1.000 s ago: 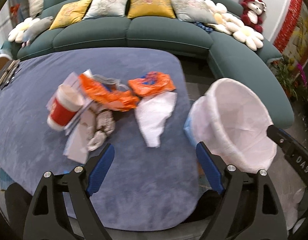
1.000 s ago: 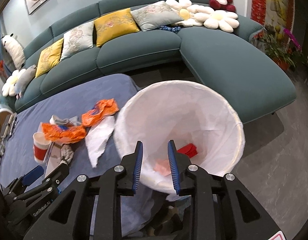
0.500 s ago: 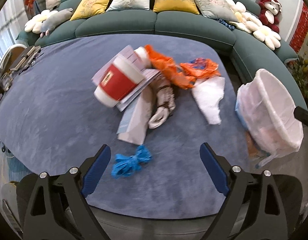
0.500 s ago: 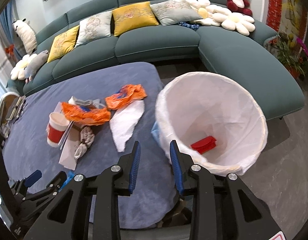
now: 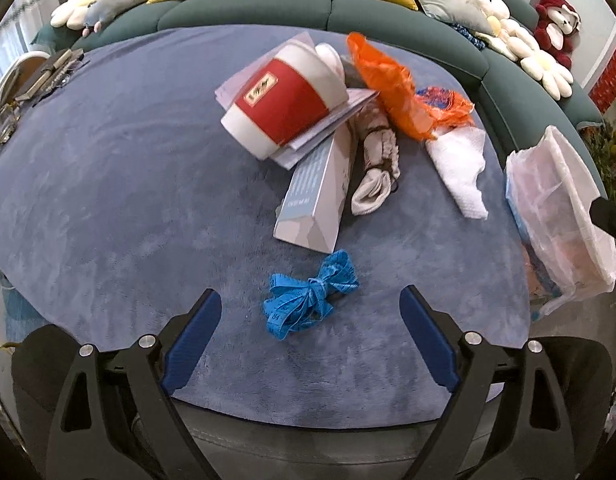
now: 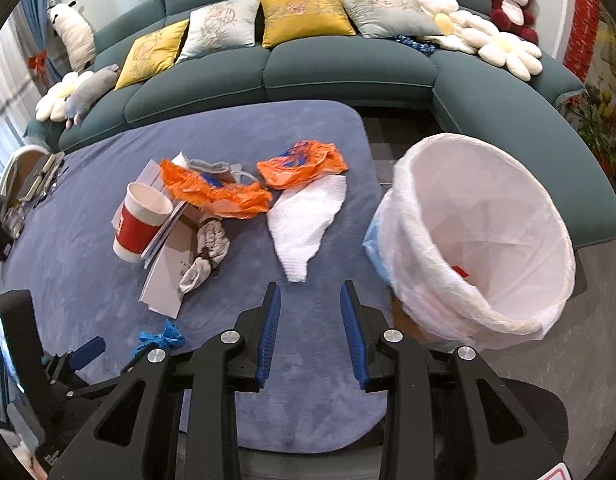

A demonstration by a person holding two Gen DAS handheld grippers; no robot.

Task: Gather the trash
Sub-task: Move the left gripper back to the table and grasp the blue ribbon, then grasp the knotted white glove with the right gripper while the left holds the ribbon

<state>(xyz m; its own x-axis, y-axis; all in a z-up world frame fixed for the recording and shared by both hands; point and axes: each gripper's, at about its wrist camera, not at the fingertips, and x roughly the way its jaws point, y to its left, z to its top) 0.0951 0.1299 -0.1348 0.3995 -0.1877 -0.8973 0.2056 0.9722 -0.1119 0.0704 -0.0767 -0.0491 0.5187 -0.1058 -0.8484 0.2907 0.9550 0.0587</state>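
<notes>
Left gripper (image 5: 308, 320) fingers spread wide, blue measuring tape (image 5: 309, 296) bundled right between the tips. Right gripper (image 6: 309, 332) empty, fingers slightly apart, bin (image 6: 479, 240) just right of them.

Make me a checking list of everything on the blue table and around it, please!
Surface: blue table cover, soft, trash piled mid-table.
Job's things: red paper cup tipped on papers; orange wrappers; white napkin; box; lined bin beside the table.
Clutter: sock; blue tape measure.
Grippers: left gripper wide open, aimed at the tape; right gripper open, empty.
Cables: nothing seen.
Surroundings: green sofa, cushions, plush toys.
</notes>
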